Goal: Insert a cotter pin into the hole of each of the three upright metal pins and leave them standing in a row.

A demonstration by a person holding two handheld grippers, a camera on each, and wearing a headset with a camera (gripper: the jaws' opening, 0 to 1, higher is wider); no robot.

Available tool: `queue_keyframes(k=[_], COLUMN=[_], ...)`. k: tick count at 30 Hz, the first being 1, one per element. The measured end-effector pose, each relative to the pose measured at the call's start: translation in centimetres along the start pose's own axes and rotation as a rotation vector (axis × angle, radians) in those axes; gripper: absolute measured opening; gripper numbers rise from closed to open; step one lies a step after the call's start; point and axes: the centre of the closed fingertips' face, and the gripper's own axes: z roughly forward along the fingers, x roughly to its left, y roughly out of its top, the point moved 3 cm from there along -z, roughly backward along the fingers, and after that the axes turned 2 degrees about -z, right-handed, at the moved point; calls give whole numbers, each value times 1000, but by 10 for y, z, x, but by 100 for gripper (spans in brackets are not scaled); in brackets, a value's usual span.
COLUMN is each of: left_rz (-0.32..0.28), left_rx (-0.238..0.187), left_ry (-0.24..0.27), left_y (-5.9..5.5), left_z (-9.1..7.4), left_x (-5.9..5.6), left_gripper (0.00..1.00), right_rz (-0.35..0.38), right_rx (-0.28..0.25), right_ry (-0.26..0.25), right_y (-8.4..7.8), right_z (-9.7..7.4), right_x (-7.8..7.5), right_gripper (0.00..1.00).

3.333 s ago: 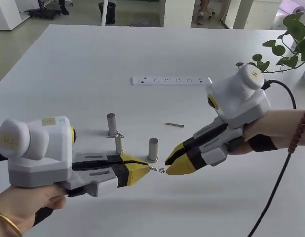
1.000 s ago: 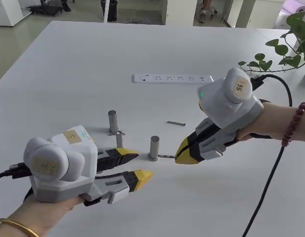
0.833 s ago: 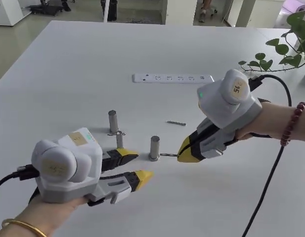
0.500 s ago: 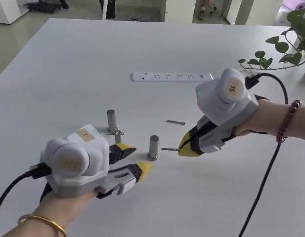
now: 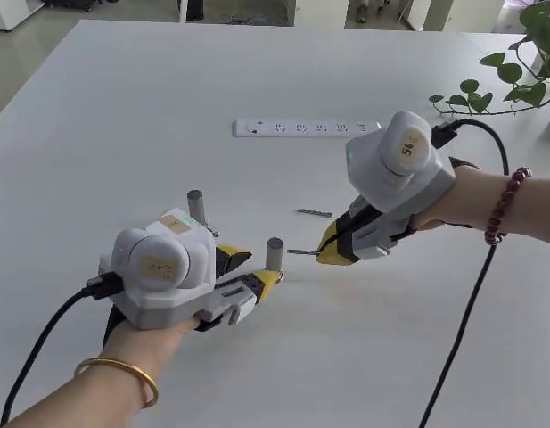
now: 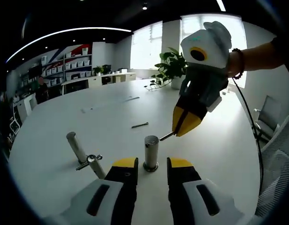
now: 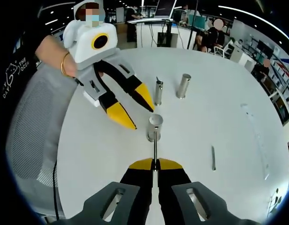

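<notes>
Cotter pin (image 5: 301, 252) level, toward upright pin (image 5: 275, 254)

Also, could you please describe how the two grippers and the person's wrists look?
Left gripper and right gripper: white-grey housings, black jaws with yellow tips, each trailing a black cable. A gold bangle circles the left wrist, a dark red bead bracelet the right.

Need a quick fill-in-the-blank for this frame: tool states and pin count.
The right tool is ___ on a cotter pin. The left tool has its jaws ___, facing the nearest metal pin. In the right gripper view, ___ metal pins stand upright on the table.
Missing words: shut; open; three.
</notes>
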Motion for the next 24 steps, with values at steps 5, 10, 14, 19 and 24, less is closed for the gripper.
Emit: queue_keyframes(k=[5, 10, 14, 19, 24], left_rz=[8, 10, 13, -2, -14], left_rx=[14, 16, 21, 20, 32], left_ry=[5, 8, 7, 0, 2], left_y=[-1, 1, 0, 0, -3], left_z=[8, 16, 18, 21, 23], left_x=[-1, 0, 0, -1, 0], left_gripper=[22, 21, 20, 17, 12], right_rz=[-1, -10, -11, -24, -42], right_rx=[-2, -8, -12, -11, -10], right_ry=[10, 10, 11, 14, 16], right_y=[0, 1, 3, 4, 6], right_z=[1, 2, 2, 3, 6], right_x=[-3, -5, -6, -8, -11], right_gripper=[0, 0, 0, 0, 0])
